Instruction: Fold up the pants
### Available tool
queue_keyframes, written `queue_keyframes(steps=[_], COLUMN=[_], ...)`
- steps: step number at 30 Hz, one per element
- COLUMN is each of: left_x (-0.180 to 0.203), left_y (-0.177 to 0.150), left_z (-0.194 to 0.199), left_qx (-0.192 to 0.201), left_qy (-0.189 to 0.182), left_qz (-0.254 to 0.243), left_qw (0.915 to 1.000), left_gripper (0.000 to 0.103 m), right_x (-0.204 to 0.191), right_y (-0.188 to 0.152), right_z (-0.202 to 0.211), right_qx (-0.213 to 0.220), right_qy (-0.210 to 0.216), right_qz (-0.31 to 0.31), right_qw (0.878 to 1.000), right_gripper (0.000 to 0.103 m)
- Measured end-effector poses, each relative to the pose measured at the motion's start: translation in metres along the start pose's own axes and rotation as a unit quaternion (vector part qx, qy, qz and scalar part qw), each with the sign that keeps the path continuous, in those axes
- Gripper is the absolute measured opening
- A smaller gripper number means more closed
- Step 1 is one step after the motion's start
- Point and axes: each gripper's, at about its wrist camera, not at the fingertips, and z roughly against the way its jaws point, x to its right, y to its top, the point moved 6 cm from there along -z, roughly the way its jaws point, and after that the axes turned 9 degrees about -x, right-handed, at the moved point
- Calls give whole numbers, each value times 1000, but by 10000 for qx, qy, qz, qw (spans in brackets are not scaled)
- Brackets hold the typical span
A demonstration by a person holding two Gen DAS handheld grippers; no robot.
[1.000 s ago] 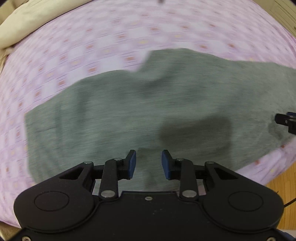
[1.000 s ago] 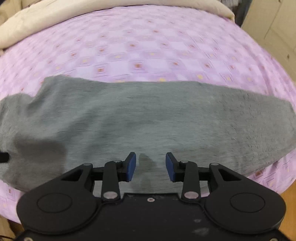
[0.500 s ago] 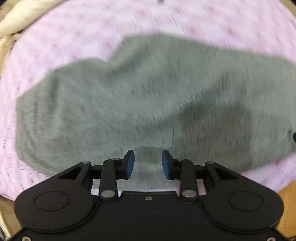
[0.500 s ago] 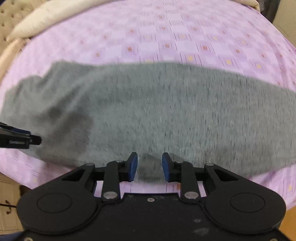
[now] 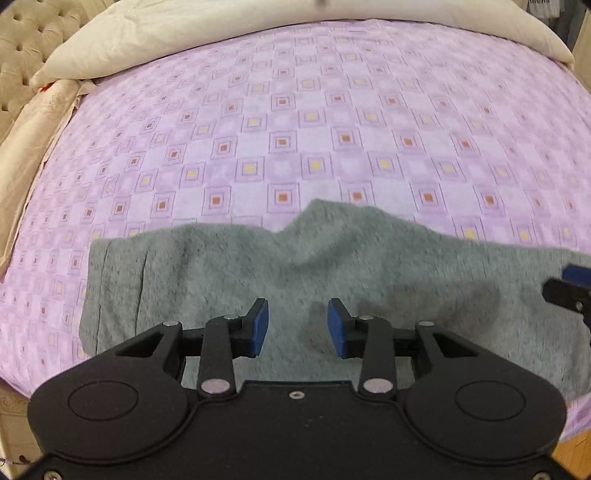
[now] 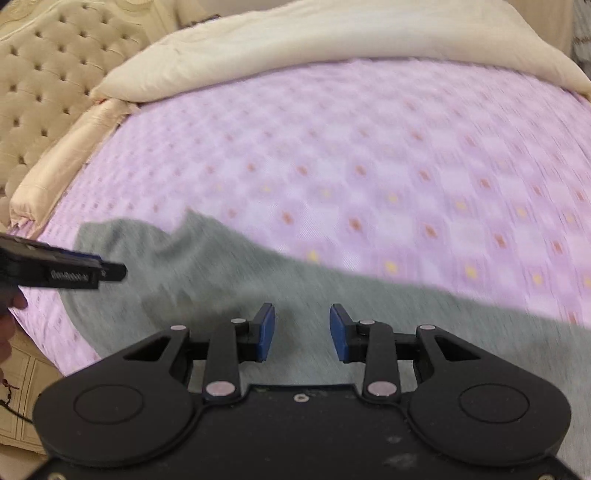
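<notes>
The grey pants lie flat along the near edge of the bed, folded lengthwise, waistband end at the left. My left gripper is open and empty, held above the pants near their middle. My right gripper is open and empty above the pants further right. The right gripper's tip shows at the right edge of the left wrist view. The left gripper shows at the left edge of the right wrist view.
A purple checked bedspread covers the bed. A cream duvet lies bunched along the far side. A tufted beige headboard stands at the left. The bed's near edge and wooden floor are at lower right.
Both grippers have lifted and tilted up from the pants, so the far bed and duvet are in view. The pants lie unchanged. Both grippers stay open.
</notes>
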Motion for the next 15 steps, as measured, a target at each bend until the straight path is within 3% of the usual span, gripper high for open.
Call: queue_keyframes(steps=[9,15], left_x=[-43,-75], left_y=[22,33], left_z=[-34,-47], left_qx=[-173,-240], left_qy=[-125,-130], left_qz=[-156,-186], left_qw=[9996,9995], left_gripper=[46,46], right_x=[-68,-100], right_y=[82,133], right_z=[-45,-123], right_qx=[83,-200], right_qy=[378,432], right_qz=[401,566], right_qw=[9984,9973], right_gripper=[36,36])
